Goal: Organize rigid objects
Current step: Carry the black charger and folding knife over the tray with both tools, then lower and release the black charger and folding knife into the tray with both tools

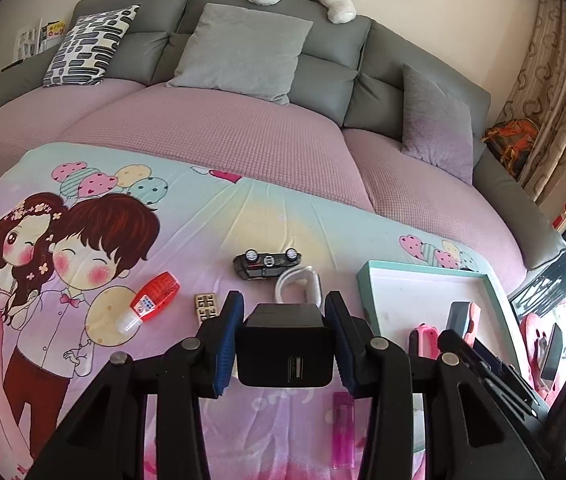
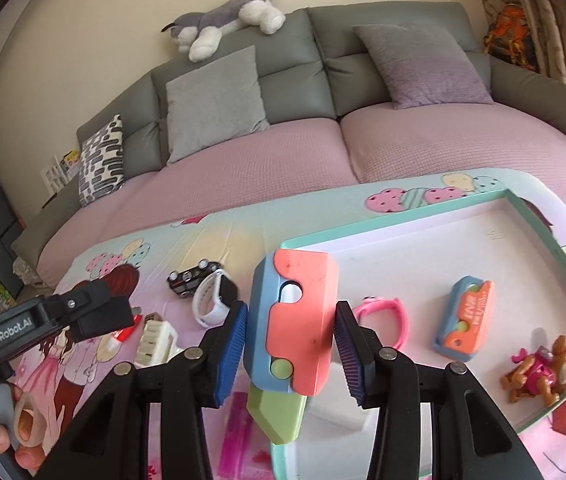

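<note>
L gripper (image 1: 283,344) clamped on black USB charger block (image 1: 285,354), pads on its two flat sides, port facing cam; held clear above the cartoon-print cloth (image 1: 83,280) on the bench. Side grip suits a boxy, rigid thing, prob. won't slip.

R gripper (image 2: 291,350) holding the coral/blue toy cutter (image 2: 295,320) upright, green tip down, pads on its long edges, hanging over near-left corner of the tray (image 2: 403,224). Looks like the carry-to-tray step.

Already in tray, well apart: pink band (image 2: 395,320), 2nd toy cutter (image 2: 465,320), small figure (image 2: 543,368). So tray = collection spot.

Still loose on cloth: toy car (image 1: 267,262), white watch (image 1: 303,280), red glue bottle (image 1: 151,300), tile (image 1: 207,306), pink lighter (image 1: 343,428). Task maybe a third done.
</note>
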Demonstrator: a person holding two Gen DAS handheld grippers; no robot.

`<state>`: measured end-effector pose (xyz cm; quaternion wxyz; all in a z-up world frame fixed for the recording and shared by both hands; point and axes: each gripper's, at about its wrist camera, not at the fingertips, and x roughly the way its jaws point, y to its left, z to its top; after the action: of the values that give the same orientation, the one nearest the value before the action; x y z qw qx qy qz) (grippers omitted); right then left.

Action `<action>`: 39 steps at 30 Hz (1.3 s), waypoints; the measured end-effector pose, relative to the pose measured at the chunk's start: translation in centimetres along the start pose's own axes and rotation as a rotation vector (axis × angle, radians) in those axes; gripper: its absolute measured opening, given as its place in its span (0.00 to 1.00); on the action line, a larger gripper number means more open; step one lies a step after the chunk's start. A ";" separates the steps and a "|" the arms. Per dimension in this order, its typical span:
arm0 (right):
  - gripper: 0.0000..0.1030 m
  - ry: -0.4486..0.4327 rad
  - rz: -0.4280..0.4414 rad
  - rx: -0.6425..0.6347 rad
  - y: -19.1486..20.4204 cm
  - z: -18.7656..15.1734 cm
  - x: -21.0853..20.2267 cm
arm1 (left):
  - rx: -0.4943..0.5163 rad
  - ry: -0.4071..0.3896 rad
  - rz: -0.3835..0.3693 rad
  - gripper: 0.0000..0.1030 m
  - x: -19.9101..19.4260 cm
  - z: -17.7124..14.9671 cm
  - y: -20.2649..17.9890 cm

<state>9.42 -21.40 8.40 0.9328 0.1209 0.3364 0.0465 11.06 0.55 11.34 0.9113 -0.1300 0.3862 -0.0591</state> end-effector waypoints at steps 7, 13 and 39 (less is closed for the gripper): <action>0.45 -0.057 -0.199 0.155 -7.7 0.9 -1.8 | 0.099 0.035 -0.058 0.42 1.5 0.2 -4.9; 0.45 -0.064 -0.308 0.266 -12.7 0.6 -2.9 | 0.161 0.082 -0.120 0.42 3.1 0.5 -9.3; 0.45 -0.059 -0.381 0.329 -15.8 -0.3 -3.2 | 0.247 0.174 -0.158 0.42 9.9 -1.6 -18.6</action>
<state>6.89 -37.15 6.11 0.9019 0.2068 0.3288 -0.1891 16.62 -19.69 8.70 0.8759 -0.0414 0.4422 -0.1884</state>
